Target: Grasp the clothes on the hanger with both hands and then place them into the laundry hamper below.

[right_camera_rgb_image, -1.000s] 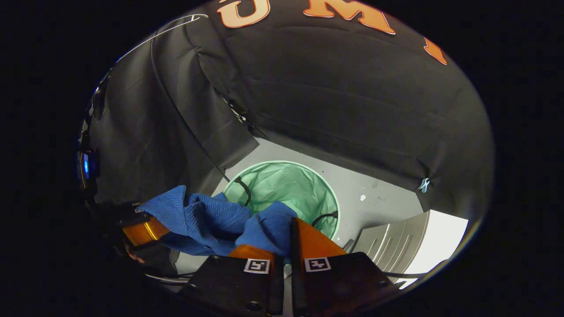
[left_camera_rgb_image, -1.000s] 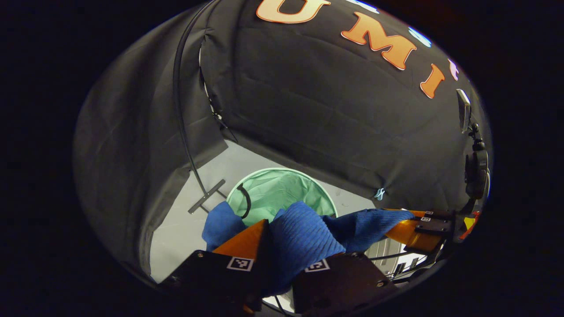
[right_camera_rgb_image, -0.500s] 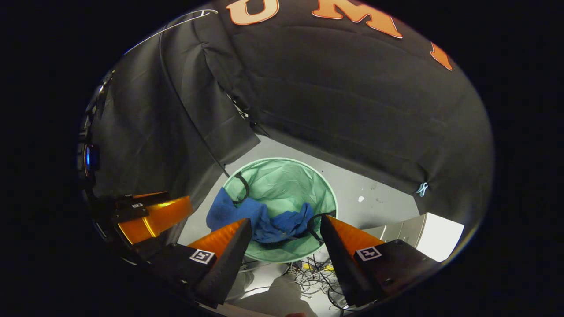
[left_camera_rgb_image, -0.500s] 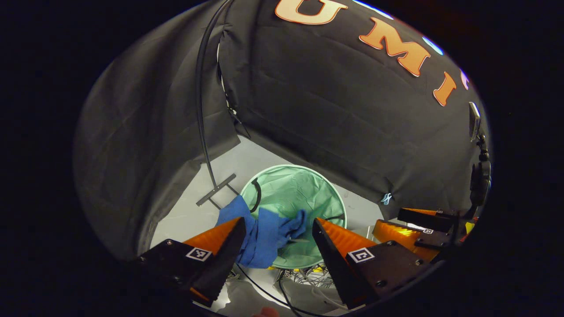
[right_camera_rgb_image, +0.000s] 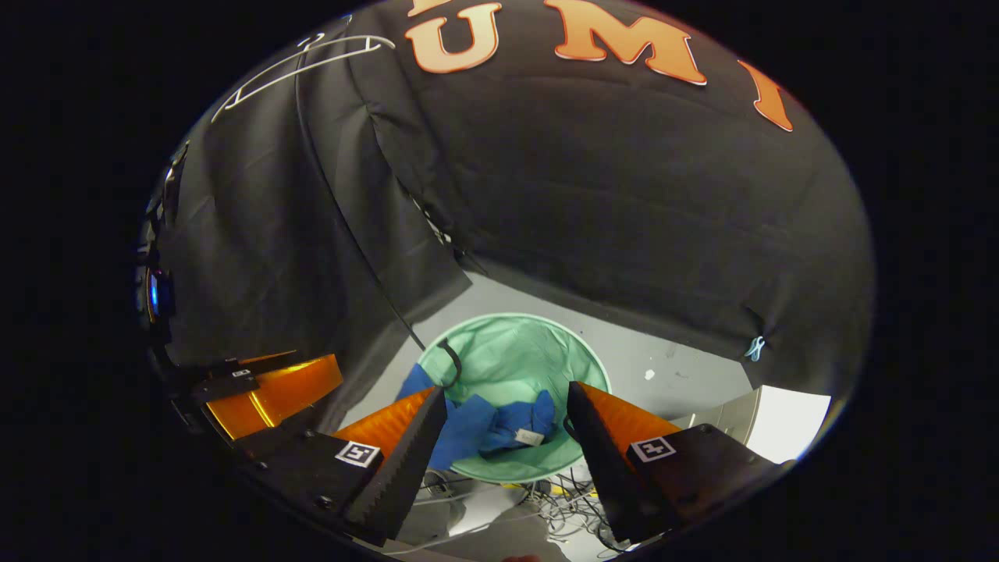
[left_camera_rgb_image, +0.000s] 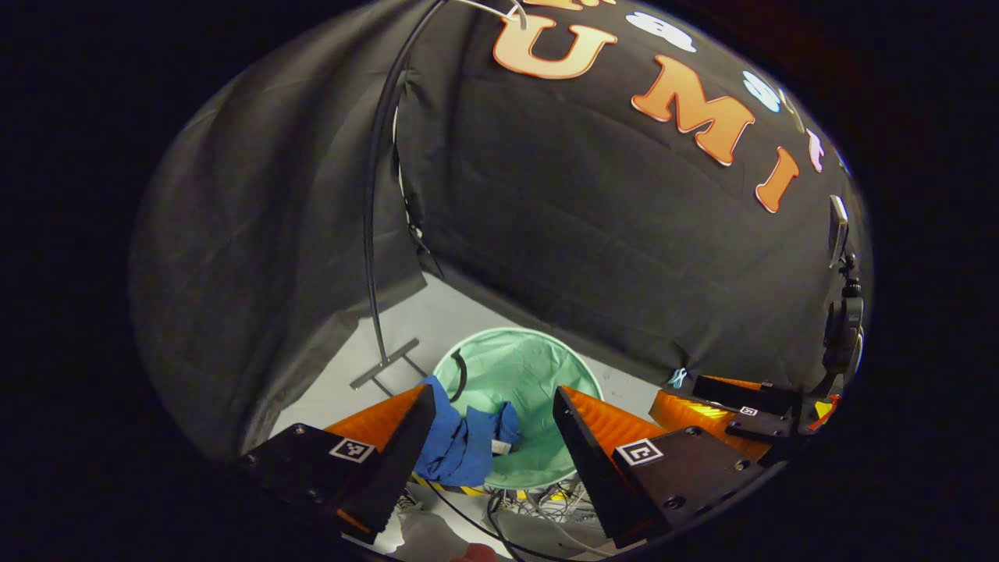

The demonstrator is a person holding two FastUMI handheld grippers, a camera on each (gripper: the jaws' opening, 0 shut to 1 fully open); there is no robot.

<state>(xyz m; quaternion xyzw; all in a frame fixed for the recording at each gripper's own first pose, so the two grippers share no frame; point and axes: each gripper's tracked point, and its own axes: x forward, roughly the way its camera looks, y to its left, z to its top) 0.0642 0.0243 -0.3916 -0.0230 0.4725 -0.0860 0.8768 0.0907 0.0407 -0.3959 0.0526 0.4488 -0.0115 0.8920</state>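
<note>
A blue knitted garment [left_camera_rgb_image: 465, 445] lies crumpled in the round green laundry hamper [left_camera_rgb_image: 531, 361] on the floor, part of it draped over the hamper's near-left rim. My left gripper [left_camera_rgb_image: 493, 398] hangs above it, open and holding nothing. In the right gripper view the same blue garment [right_camera_rgb_image: 499, 423] rests inside the hamper [right_camera_rgb_image: 511, 351], and my right gripper [right_camera_rgb_image: 506, 396] is open over it. A white hanger [right_camera_rgb_image: 300, 66] hangs bare at the upper left. The other gripper [right_camera_rgb_image: 265, 386] appears at the left, and the right one [left_camera_rgb_image: 722, 402] at the right of the left gripper view.
A thin black stand pole [left_camera_rgb_image: 375, 234] rises from a flat foot [left_camera_rgb_image: 386, 363] left of the hamper. Loose cables [right_camera_rgb_image: 546, 503] lie on the grey floor in front of it. A pale ribbed panel [right_camera_rgb_image: 769, 417] stands at the right. Black cloth walls close off the back.
Both grippers opened and let the blue garment go; it dropped into the hamper and settled lower. Both grippers have since risen a little, so the hamper looks smaller.
</note>
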